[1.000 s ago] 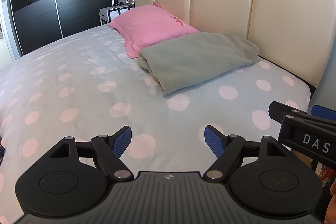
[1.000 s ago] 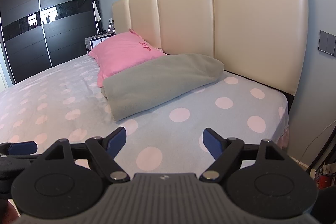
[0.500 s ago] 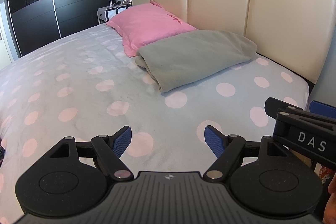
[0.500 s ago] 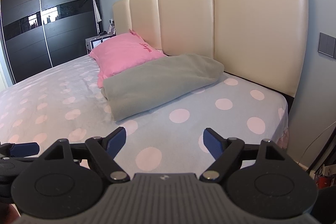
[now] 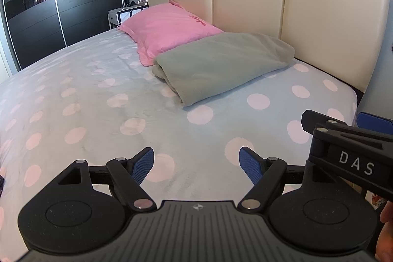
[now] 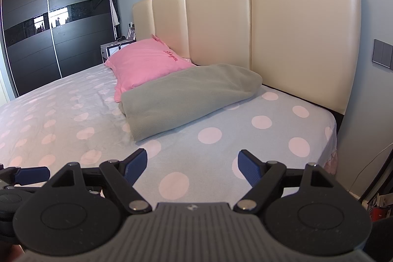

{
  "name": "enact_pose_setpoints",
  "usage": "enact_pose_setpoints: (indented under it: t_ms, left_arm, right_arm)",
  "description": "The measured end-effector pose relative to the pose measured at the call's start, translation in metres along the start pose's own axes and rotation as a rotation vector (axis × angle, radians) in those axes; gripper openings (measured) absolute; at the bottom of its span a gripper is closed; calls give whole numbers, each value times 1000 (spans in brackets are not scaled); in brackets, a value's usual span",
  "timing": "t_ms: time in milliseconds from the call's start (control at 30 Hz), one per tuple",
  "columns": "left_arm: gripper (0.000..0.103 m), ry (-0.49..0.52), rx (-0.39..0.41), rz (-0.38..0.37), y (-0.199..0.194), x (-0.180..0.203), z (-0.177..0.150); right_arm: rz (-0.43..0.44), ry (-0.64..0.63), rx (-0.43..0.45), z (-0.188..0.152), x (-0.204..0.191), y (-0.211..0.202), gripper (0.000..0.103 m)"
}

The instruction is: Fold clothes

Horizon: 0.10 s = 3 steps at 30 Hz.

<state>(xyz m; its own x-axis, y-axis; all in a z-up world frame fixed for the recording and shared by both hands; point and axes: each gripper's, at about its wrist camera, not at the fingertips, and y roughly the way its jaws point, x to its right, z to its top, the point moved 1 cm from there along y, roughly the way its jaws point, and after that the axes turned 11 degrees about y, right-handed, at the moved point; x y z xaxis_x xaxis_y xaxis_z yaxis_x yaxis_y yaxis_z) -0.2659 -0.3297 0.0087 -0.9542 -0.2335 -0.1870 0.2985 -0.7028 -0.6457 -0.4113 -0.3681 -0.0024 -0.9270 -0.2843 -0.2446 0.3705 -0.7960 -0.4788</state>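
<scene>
Leftmost, wardrobe (image 5: 59, 4): dark sliding doors with pale vertical strips, standing beyond the far side of the bed.

Nightstand (image 5: 125, 14): white, beside the headboard's far end, small items on top too small to tell.

Bedspread (image 5: 98, 100): pale blue with pink dots, covering the whole mattress.

Pink pillow (image 5: 169, 28): at the head of the bed, red script near one edge, its near corner tucked under the grey cloth.

Folded grey garment (image 5: 221, 63): thick folded bundle, lying on the bedspread close to the headboard, overlapping the pillow. It sits well ahead of both grippers and touches neither. From the left wrist view it lies ahead and slightly right; from the right wrist view (image 6: 189, 95) ahead and slightly left.

Headboard (image 5: 282, 1): cream padded panels, upright behind pillow and garment.

Left gripper (image 5: 196, 163): blue-padded fingers spread wide, nothing between them, held above the bedspread.

Right gripper (image 6: 192, 165): fingers likewise spread apart and empty, held just beside the left one, near the bed's edge.

Wall switch (image 6: 382, 57): grey plate, right of the headboard.
</scene>
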Motion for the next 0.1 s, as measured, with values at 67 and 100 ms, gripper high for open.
enact_pose_setpoints:
  t_ms: [67, 100]
  left_arm:
    - [76, -3, -3, -6, 1, 0, 0]
    - [76, -3, -5, -9, 1, 0, 0]
  right_arm:
    - [0, -2, 0, 0, -1, 0, 83]
    - [0, -4, 0, 0, -1, 0, 83]
